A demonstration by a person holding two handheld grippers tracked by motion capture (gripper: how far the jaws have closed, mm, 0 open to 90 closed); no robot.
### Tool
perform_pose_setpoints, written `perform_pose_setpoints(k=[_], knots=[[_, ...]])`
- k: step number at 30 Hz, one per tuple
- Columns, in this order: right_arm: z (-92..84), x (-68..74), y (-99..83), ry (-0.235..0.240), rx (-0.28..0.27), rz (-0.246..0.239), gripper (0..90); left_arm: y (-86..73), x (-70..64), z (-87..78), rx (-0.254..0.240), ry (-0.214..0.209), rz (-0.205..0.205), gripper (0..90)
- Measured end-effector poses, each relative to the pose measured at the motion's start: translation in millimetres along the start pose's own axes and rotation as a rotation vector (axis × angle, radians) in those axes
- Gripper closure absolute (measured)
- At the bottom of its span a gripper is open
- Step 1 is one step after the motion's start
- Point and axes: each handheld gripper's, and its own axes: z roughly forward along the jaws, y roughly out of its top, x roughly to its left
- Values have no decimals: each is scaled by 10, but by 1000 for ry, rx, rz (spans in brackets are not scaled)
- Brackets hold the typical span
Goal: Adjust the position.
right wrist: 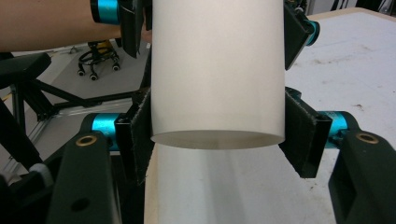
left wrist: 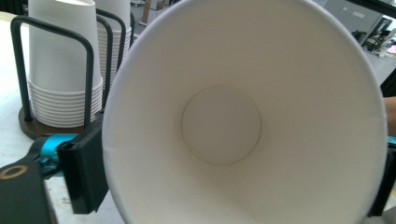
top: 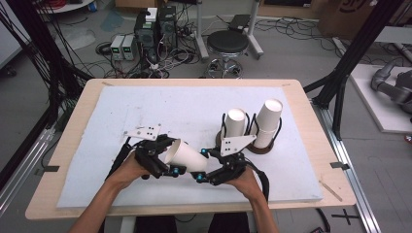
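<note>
- Pale grey foam mat (top: pixel 145 111) over a wooden table (top: pixel 73 145), lab floor w/ cables, PC boxes and a black stool (top: pixel 227 43) behind.
- White paper cup (top: pixel 187 156) is held off the mat near the front edge, lying on its side between the two hands. Long axis runs roughly left–right: mouth toward the left gripper (top: pixel 158 160), base toward the right gripper (top: pixel 214 170).
- Right gripper (right wrist: pixel 217 140): jaws clamped on the cup's narrow base end, one pad each side, firm hold.
- Left gripper (left wrist: pixel 233 186): jaws stand wide around the mouth end; the left gripper view looks straight down the cup (left wrist: pixel 222 126) to its round bottom. Pads at the rim – whether they press, can't tell.
- Cup looks clean, smooth, undented, side seam visible inside.
- Black wire rack on a dark round base (top: pixel 257 145), just beyond the right gripper, holds two stacks of white cups (top: pixel 236 124).
- Judgement: cup likely passes hand to hand; both are equally near.
</note>
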Motion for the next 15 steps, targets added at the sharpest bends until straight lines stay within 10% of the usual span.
perform_pose_setpoints(k=[15], knots=[[25, 6, -9, 8, -1, -10, 359, 9, -21, -17, -19, -23, 32, 270]])
